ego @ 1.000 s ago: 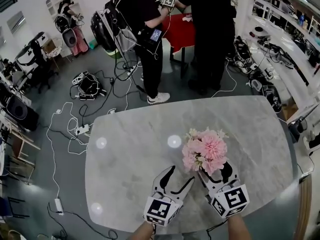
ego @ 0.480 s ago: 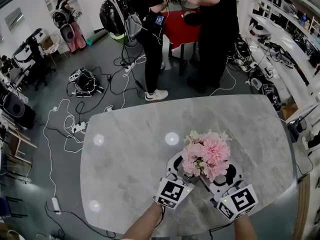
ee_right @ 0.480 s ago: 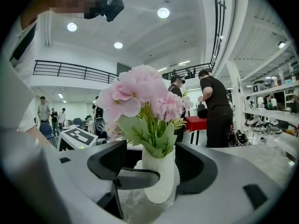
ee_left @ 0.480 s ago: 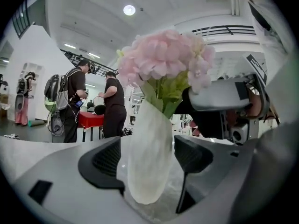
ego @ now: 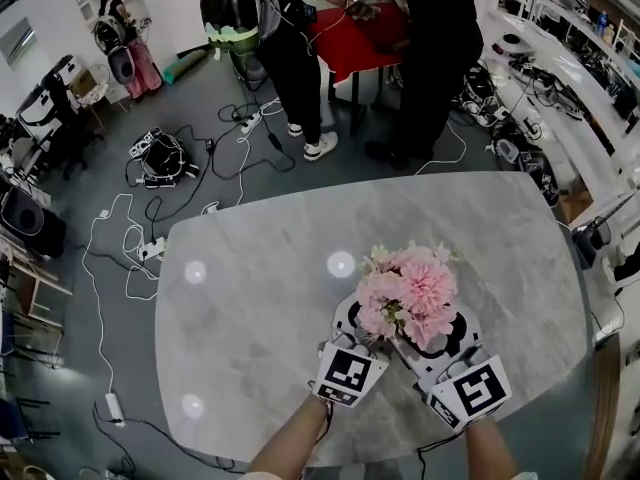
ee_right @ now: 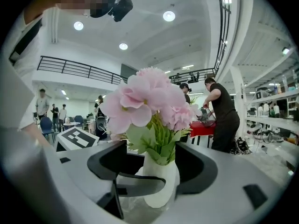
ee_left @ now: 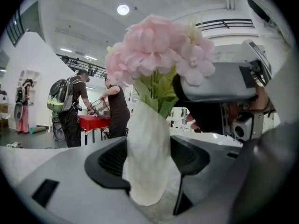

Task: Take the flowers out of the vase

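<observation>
A bunch of pink flowers (ego: 410, 293) stands in a white vase (ee_left: 149, 162) on the grey marble table (ego: 250, 298). In the head view the blooms hide the vase. My left gripper (ego: 372, 326) reaches in from the left; its jaws are closing, and both pads (ee_left: 110, 157) lie against the vase body. My right gripper (ego: 432, 330) comes from the right with its jaws open around the vase neck (ee_right: 161, 169) and green stems, a gap showing on the left side. One left finger (ee_right: 140, 183) curves across the vase front.
Two people stand at a red table (ego: 350, 43) beyond the marble table's far edge. Cables and equipment (ego: 160, 158) litter the floor at the left. Shelving (ego: 570, 78) runs along the right wall. The table's right edge is close to my right gripper.
My left gripper has moved right from bare tabletop to the vase, and its jaws now flank it. The right gripper has stayed at the vase.
</observation>
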